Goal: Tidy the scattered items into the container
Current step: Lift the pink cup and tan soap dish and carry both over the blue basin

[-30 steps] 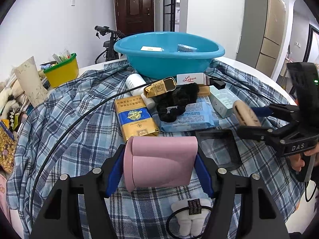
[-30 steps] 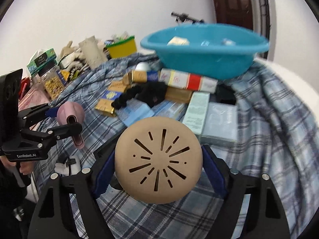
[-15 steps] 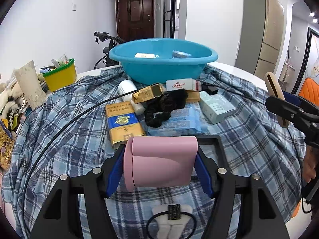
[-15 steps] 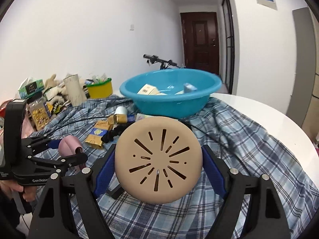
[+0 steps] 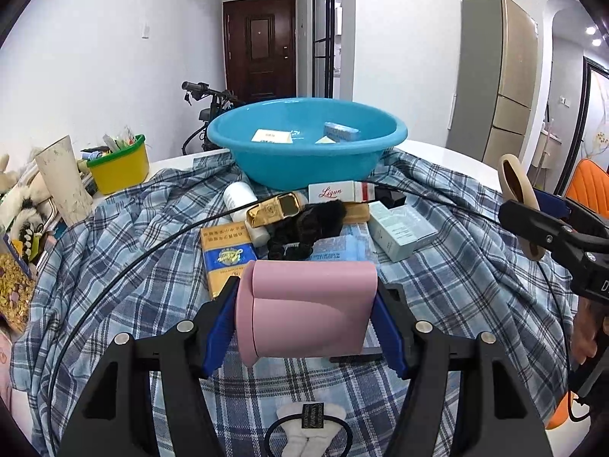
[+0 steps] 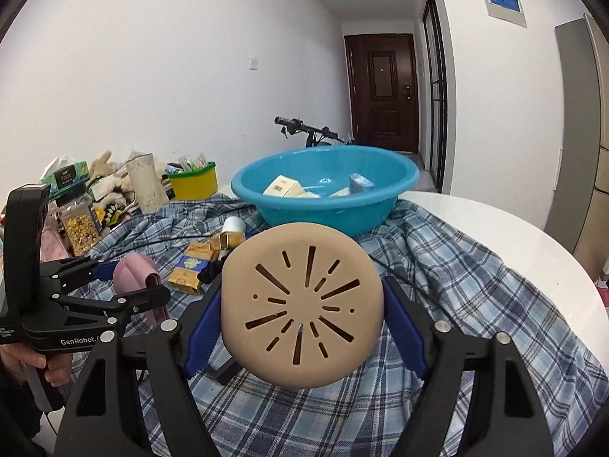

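Observation:
My left gripper [image 5: 306, 318] is shut on a pink case [image 5: 312, 289], held above the plaid cloth in front of the pile. My right gripper [image 6: 302, 316] has a round beige slotted disc [image 6: 304, 297] between its pads, which press its edges while the jaws are closing. In the left wrist view that disc [image 5: 514, 182] shows edge-on at the right. The blue basin [image 5: 304, 167] stands behind the pile with a few small boxes inside. Before it lie a gold and blue box [image 5: 224, 255], a black hair piece [image 5: 308, 224], a white bottle [image 5: 238, 194] and a pale green box [image 5: 399, 232].
A yellow tub [image 5: 118, 167] and a white cup [image 5: 64, 186] stand at the left, beside a snack jar [image 6: 80, 224]. A black cable [image 5: 114, 262] loops over the cloth. The bare white table [image 6: 514, 236] shows at the right. A bicycle stands behind the basin.
Both grippers have risen with their loads. The right one has tipped upward, so the basin and room now fill its view. In the left view the disc has moved up and right.

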`<control>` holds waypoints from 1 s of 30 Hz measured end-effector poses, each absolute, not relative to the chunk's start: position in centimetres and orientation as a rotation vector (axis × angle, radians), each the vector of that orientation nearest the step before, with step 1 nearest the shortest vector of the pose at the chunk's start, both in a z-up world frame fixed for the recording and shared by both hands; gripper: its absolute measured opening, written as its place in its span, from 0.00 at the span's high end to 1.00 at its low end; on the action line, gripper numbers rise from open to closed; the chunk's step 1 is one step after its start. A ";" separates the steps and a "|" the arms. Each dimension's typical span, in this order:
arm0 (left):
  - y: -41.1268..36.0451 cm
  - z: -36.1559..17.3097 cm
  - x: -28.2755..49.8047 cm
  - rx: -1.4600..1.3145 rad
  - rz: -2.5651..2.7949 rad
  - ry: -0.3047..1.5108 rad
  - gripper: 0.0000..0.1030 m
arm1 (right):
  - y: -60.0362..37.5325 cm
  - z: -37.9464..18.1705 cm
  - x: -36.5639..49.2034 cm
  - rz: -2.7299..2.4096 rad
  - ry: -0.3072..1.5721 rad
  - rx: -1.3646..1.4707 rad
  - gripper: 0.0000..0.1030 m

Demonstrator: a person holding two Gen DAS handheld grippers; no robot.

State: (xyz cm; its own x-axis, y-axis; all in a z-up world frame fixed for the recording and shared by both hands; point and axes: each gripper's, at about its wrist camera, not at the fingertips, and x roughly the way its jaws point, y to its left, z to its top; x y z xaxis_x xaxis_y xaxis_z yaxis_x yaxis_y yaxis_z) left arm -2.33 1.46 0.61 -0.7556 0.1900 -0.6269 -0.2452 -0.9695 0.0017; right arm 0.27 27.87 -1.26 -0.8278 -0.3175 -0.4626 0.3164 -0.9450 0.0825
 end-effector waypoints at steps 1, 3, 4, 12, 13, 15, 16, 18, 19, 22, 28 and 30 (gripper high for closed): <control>1.5 0.8 -2.3 -0.960 2.743 0.124 0.35 | 28.0 -1.0 0.3 -2.728 -0.006 0.680 0.26; 1.5 1.1 -2.4 -0.950 2.746 0.130 0.35 | 28.2 -0.6 0.1 -2.736 -0.020 0.666 0.26; 1.5 1.3 -2.5 -0.948 2.748 0.130 0.35 | 28.3 -0.4 0.0 -2.738 -0.029 0.663 0.26; 1.6 2.9 -4.0 -0.940 2.765 0.135 0.35 | 28.6 1.2 -1.6 -2.750 -0.043 0.658 0.26; 1.6 3.3 -4.3 -0.937 2.767 0.132 0.35 | 28.6 1.6 -1.9 -2.752 -0.043 0.654 0.25; 1.5 4.1 -4.9 -0.923 2.775 0.130 0.35 | 28.6 2.2 -2.3 -2.758 -0.040 0.645 0.25; 1.5 4.4 -5.1 -0.918 2.777 0.130 0.35 | 28.6 2.6 -2.7 -2.761 -0.035 0.642 0.25; 1.6 5.0 -5.8 -0.908 2.778 0.129 0.35 | 28.6 3.2 -3.4 -2.768 -0.032 0.637 0.25; 1.6 5.4 -6.3 -0.905 2.778 0.130 0.35 | 28.7 3.5 -3.8 -2.768 -0.033 0.634 0.25; 1.9 6.2 -7.7 -0.901 2.766 0.125 0.35 | 28.8 4.4 -5.2 -2.771 -0.034 0.630 0.25; 2.5 7.3 -10.9 -0.893 2.765 0.130 0.35 | 29.2 5.5 -8.3 -2.778 -0.045 0.634 0.25; 2.7 7.7 -12.3 -0.902 2.754 0.118 0.35 | 29.4 5.7 -9.5 -2.781 -0.050 0.638 0.25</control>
State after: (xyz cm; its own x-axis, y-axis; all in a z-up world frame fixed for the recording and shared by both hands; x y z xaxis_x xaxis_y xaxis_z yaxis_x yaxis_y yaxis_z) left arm -12.34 2.70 7.66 -0.7805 0.2016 -0.5918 -0.2515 -0.9679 0.0020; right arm -9.47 29.45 5.73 -0.8611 -0.2843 -0.4216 0.2690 -0.9583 0.0969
